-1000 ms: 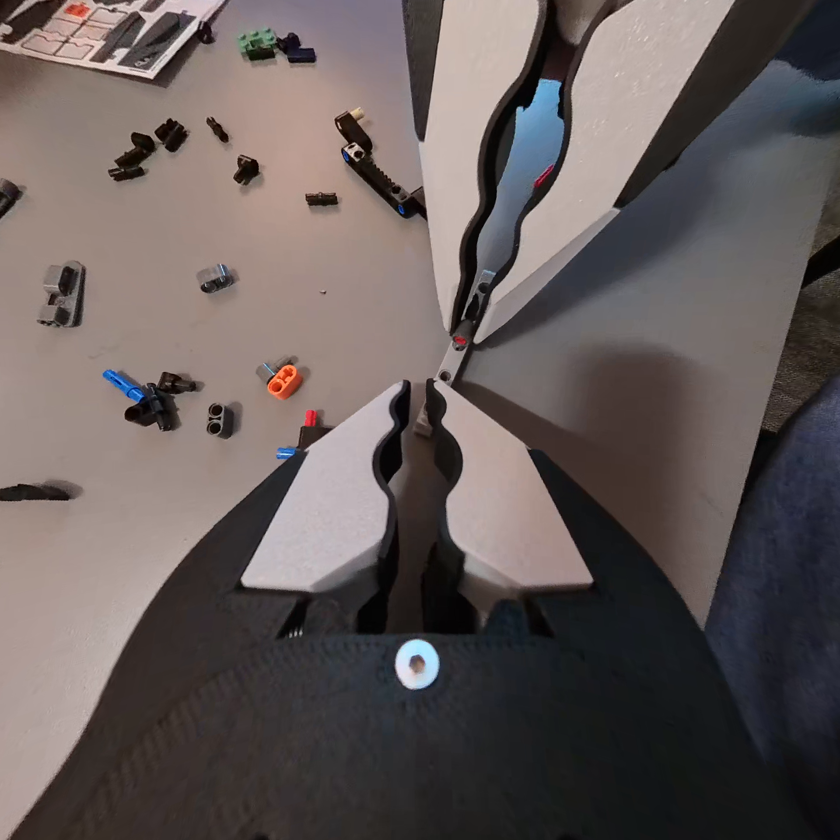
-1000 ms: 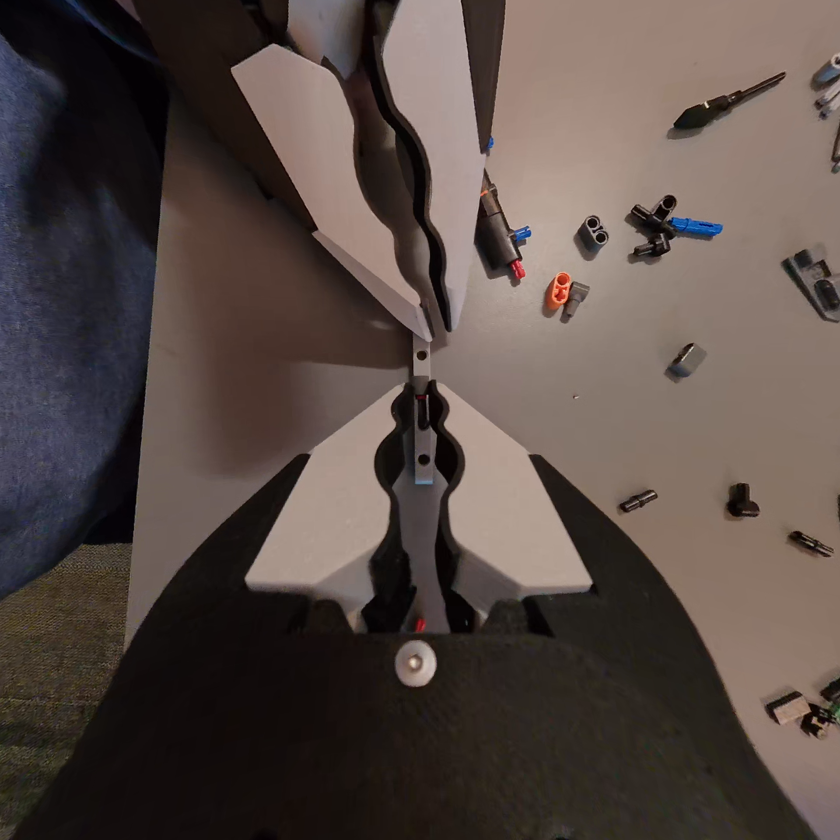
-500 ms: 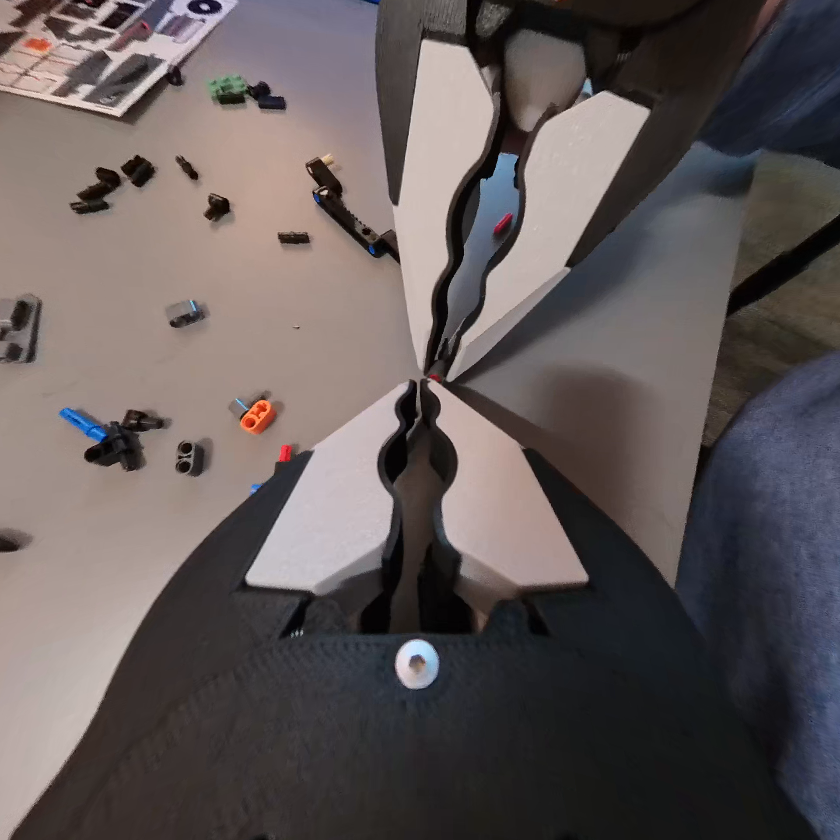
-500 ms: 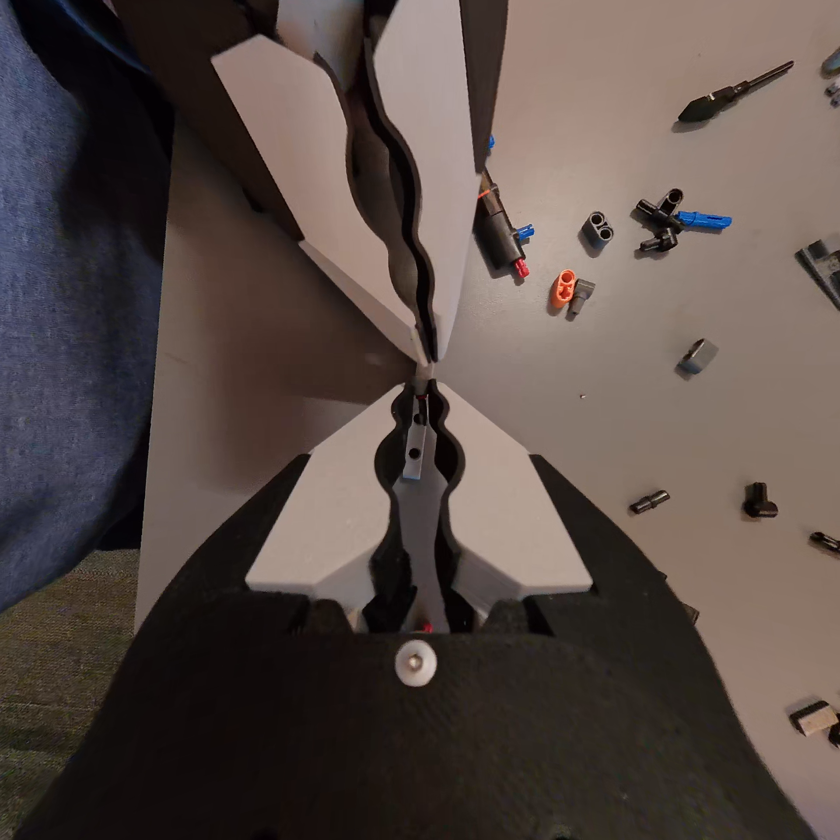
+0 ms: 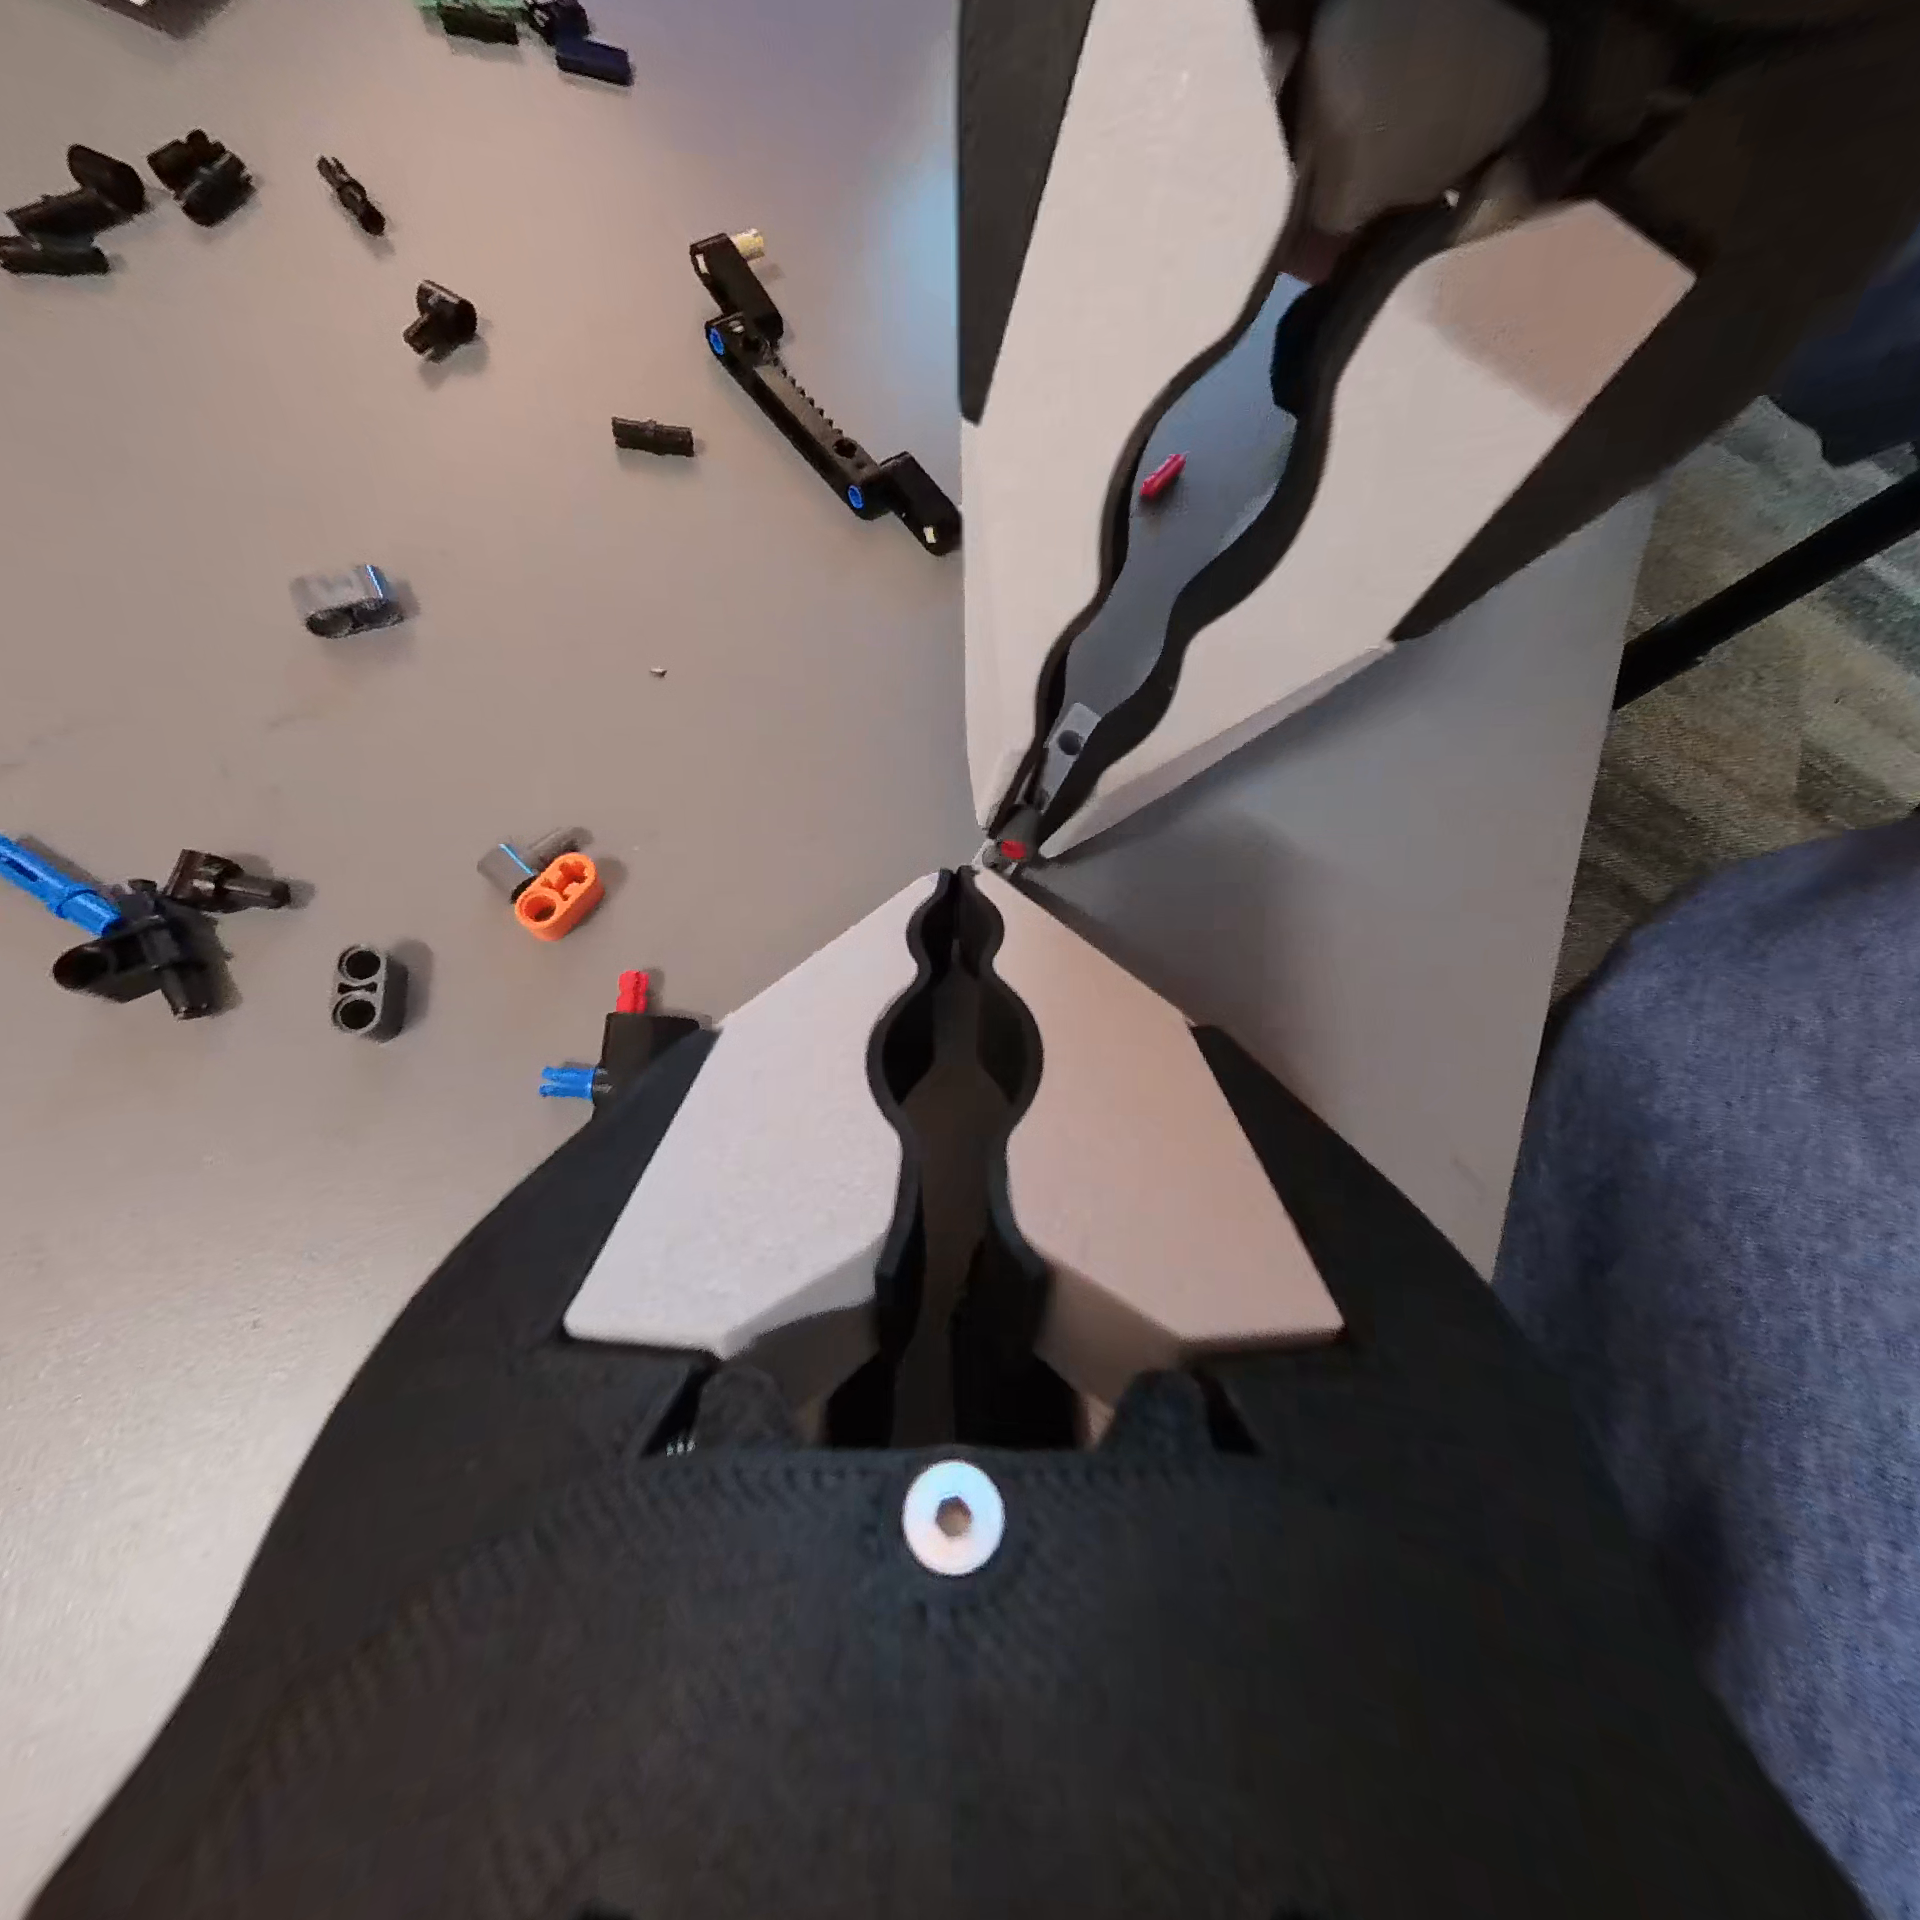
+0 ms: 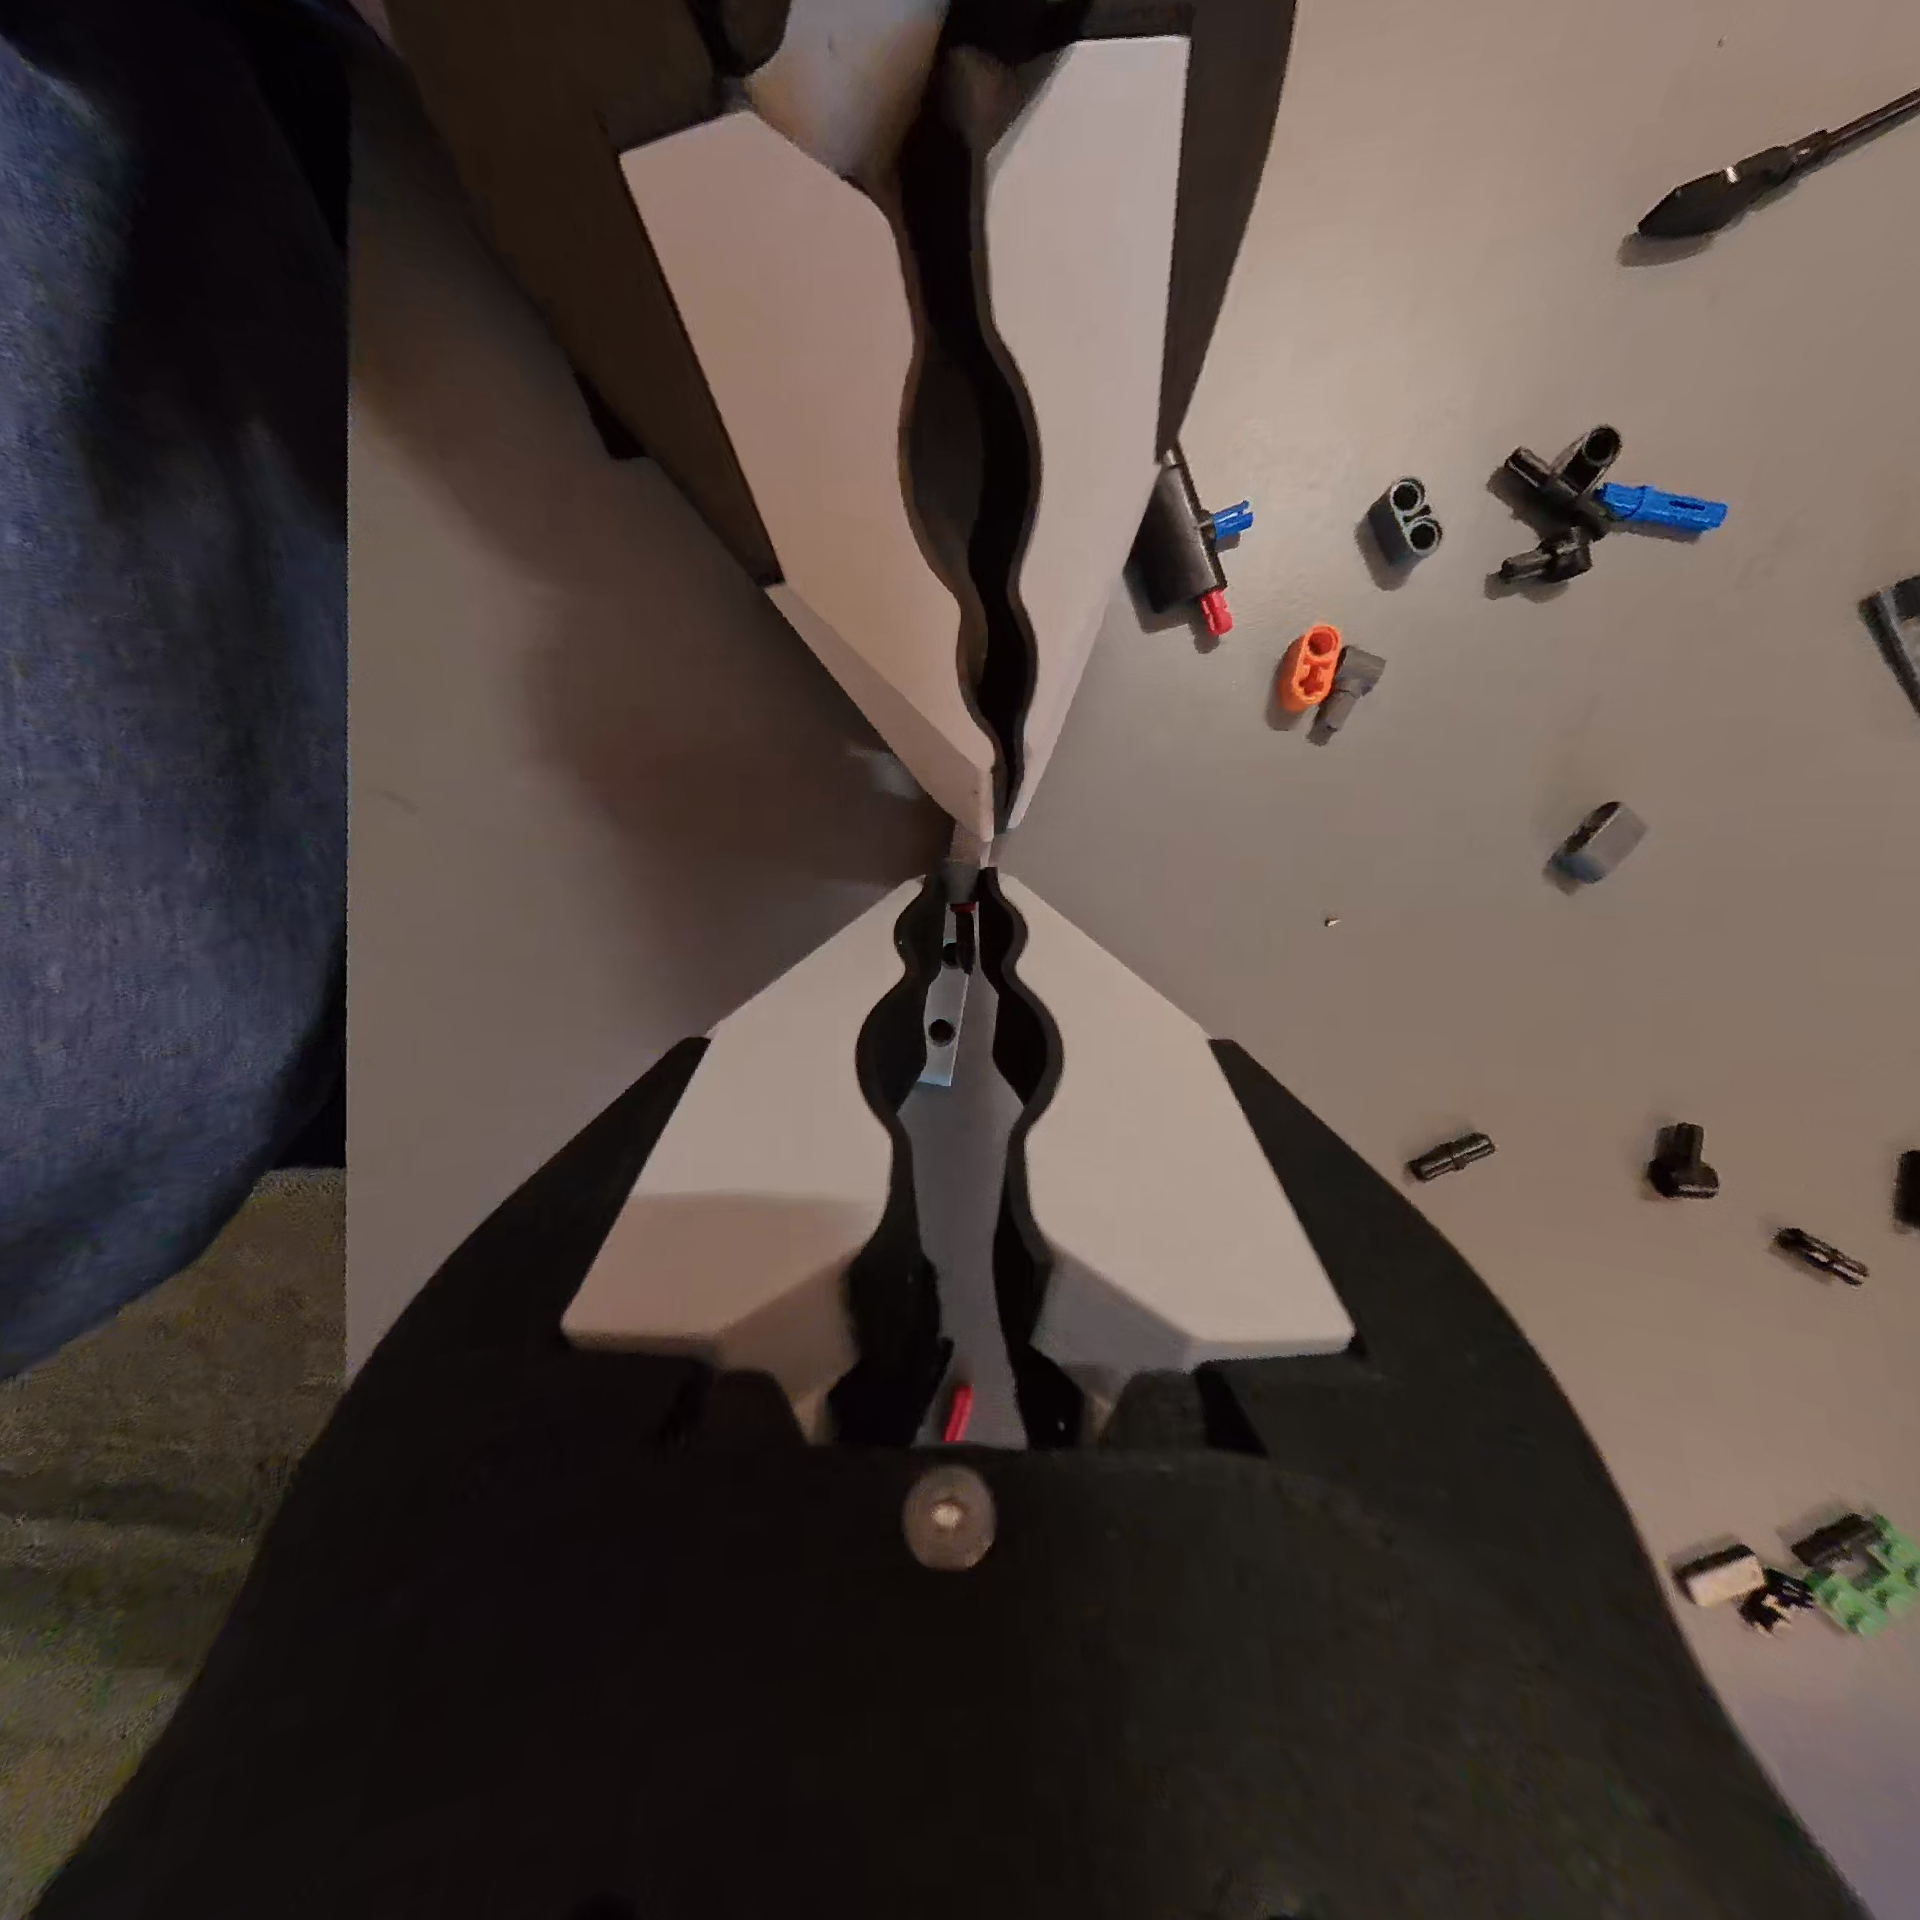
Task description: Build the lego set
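A grey tabletop (image 5: pixel 644 727) carries scattered lego pieces: an orange connector (image 5: pixel 559 898), beside it a grey two-hole connector (image 5: pixel 366 989), farther off a black toothed rack (image 5: pixel 821 416).

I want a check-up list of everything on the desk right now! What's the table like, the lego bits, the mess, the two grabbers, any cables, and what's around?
Surface: flat grey table, near edge beside the grippers.
Job's things: thin grey lego beam with holes, a small red pin at its tip, clamped in the right gripper.
Clutter: loose pieces scattered, among them an orange two-hole connector, a blue pin, a black toothed bar and a green plate.
Grippers: both shut, tips nearly meeting; left gripper seems to pinch the beam's far end, contact unclear.
Cables: nothing seen.
Surroundings: blue denim and green-grey carpet.
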